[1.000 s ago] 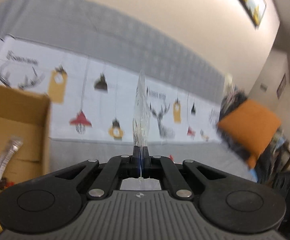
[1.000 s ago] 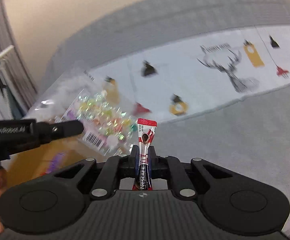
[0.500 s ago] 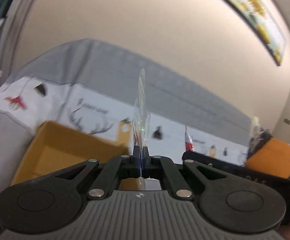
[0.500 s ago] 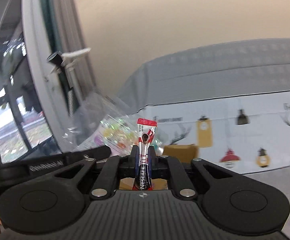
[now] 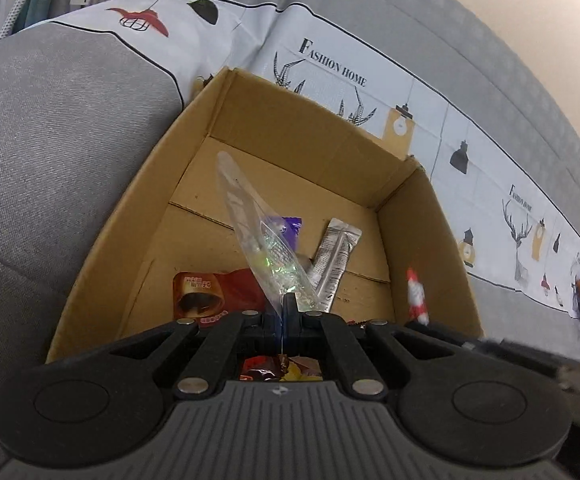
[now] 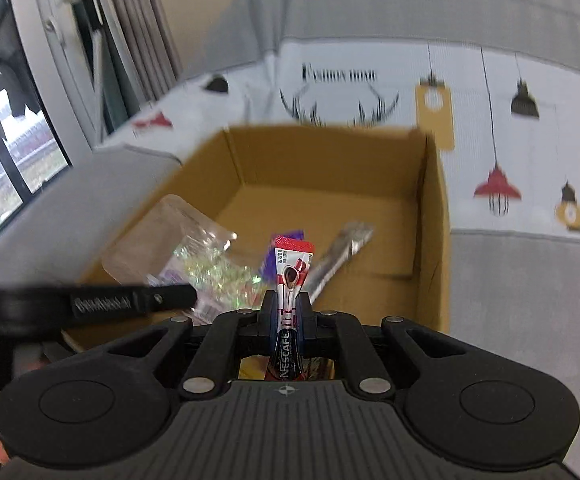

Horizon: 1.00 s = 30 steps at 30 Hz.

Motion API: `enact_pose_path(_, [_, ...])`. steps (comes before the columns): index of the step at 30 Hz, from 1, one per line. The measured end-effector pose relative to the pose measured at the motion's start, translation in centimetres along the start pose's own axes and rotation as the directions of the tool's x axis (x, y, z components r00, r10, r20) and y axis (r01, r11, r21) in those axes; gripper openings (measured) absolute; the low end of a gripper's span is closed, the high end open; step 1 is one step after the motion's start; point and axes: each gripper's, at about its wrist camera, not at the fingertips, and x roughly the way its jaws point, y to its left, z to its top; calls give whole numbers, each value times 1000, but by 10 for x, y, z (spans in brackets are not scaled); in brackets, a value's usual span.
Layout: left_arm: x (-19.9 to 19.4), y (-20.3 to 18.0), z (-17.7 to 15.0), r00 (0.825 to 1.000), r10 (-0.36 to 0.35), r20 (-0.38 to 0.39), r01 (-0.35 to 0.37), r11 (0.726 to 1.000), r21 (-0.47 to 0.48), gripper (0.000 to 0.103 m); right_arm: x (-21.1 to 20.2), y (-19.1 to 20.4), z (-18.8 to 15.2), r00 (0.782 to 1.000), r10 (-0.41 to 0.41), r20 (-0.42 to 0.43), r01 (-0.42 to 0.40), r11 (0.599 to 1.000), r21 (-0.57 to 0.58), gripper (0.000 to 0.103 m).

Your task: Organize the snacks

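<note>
Left tongs (image 5: 285, 305) clenched on clear candy bag (image 5: 264, 246), bag sticking up over box (image 5: 290, 128), frame centre. Right tongs (image 6: 288, 306) pinching Nescafe stick (image 6: 290, 276), lower centre, also over box. Silver stick (image 5: 336, 254), red packet (image 5: 210, 294), purple wrapper (I think) (image 5: 290, 230) lying in box on sofa (image 5: 50, 140).

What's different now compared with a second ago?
Both tongs have swung from facing the sofa back and wall to pointing down over the open cardboard box. The left tongs still pinch the clear plastic candy bag; the right tongs still hold the red coffee stick sachet.
</note>
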Motion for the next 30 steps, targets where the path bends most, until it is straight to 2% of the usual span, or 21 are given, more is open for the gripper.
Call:
enact_pose_path(2, [-1, -1, 2, 1000, 6, -9, -6, 1000, 5, 5, 6, 2, -1, 999, 4, -33, -4, 1000, 3, 15])
enact_pose_path(3, [-6, -3, 4, 1000, 22, -16, -22, 1000, 1, 9, 10, 3, 0, 999, -4, -49, 4, 1000, 10, 25])
enact_pose_path(4, [-13, -5, 6, 999, 37, -20, -38, 999, -4, 26, 9, 3, 0, 998, -21, -61, 23, 1000, 19, 55])
enact_pose_path(5, [-23, -8, 8, 999, 42, -11, -42, 999, -3, 48, 6, 3, 0, 998, -38, -57, 39, 999, 26, 68])
enact_pose_path(6, [-37, -14, 9, 999, 37, 12, -37, 999, 11, 57, -1, 4, 0, 998, -45, -44, 47, 998, 30, 78])
enact_pose_path(7, [-49, -20, 10, 999, 37, 35, -38, 999, 26, 73, -5, 5, 2, 998, -50, -45, 51, 998, 31, 75])
enact_pose_path(8, [-66, -30, 11, 997, 40, 65, -43, 998, 50, 82, -14, 8, 2, 998, -50, -48, 52, 998, 37, 74])
enact_pose_path(10, [-99, -53, 10, 994, 18, 104, -30, 992, 120, 89, -34, 15, 2, 999, -28, -42, 31, 998, 56, 72])
enact_pose_path(12, [-131, -72, 5, 993, 12, 120, -33, 984, 174, 90, -64, 27, 3, 1000, -15, -22, 16, 998, 64, 73])
enact_pose_path(14, [-158, -89, 0, 992, 16, 122, -42, 976, 215, 102, -94, 35, 4, 1000, -13, 0, 13, 996, 91, 77])
enact_pose_path(16, [-184, -100, -7, 989, 21, 145, -53, 974, 219, 103, -124, 36, 8, 1000, -7, 16, 4, 989, 151, 94])
enact_pose_path(19, [-211, -115, -15, 993, 41, 112, -62, 980, 189, 103, -165, 49, 6, 997, -65, 38, 60, 992, 110, 95])
enact_pose_path(21, [-224, -126, -20, 993, 96, 74, -108, 975, 194, 103, -188, 58, 3, 991, -131, 32, 128, 989, 76, 95])
enact_pose_path(23, [-238, -138, -27, 988, 139, 71, -151, 964, 217, 103, -204, 62, 1, 984, -179, 6, 178, 982, 67, 95])
enact_pose_path(26, [-262, -155, -35, 980, 171, 101, -191, 950, 249, 103, -228, 61, -3, 982, -186, -14, 187, 978, 93, 95])
enact_pose_path(30, [-297, -174, -40, 969, 182, 164, -224, 931, 289, 103, -260, 61, -6, 985, -169, 29, 164, 978, 131, 100])
